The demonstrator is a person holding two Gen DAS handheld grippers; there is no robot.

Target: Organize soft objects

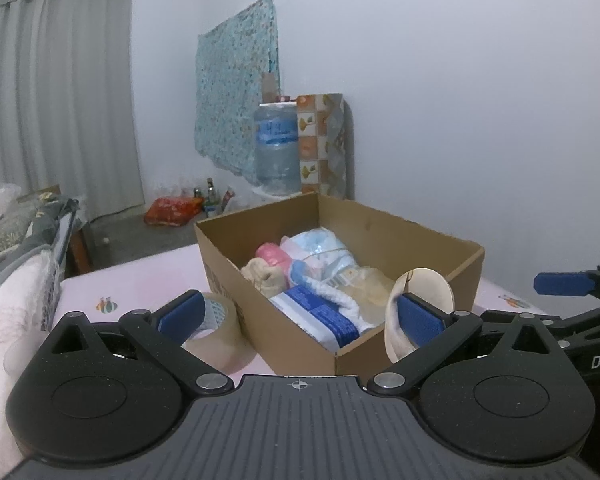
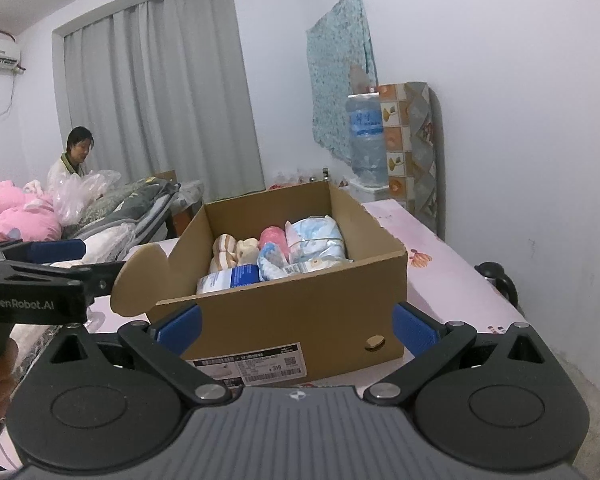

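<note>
An open cardboard box (image 1: pixel 380 224) (image 2: pixel 284 320) stands on the pink-covered table (image 1: pixel 140 280). It holds several soft items: a blue-white packet (image 1: pixel 320 312) (image 2: pixel 228 278), a pale blue wrapped bundle (image 1: pixel 324 252) (image 2: pixel 316 240), a pink roll (image 1: pixel 274 256) (image 2: pixel 274 240) and beige socks (image 1: pixel 266 276) (image 2: pixel 224 254). My left gripper (image 1: pixel 298 312) is open at the box's near corner; a round beige sponge (image 1: pixel 412 308) (image 2: pixel 140 284) rests against its right finger. My right gripper (image 2: pixel 296 324) is open and empty, its fingers on either side of the box's labelled front wall.
A roll of clear tape (image 1: pixel 216 328) lies left of the box. A water jug (image 1: pixel 276 148) and a patterned board (image 1: pixel 324 144) stand behind. Bedding (image 2: pixel 120 208) and a seated person (image 2: pixel 72 156) are at the left. A black kettle (image 2: pixel 496 280) sits at the right.
</note>
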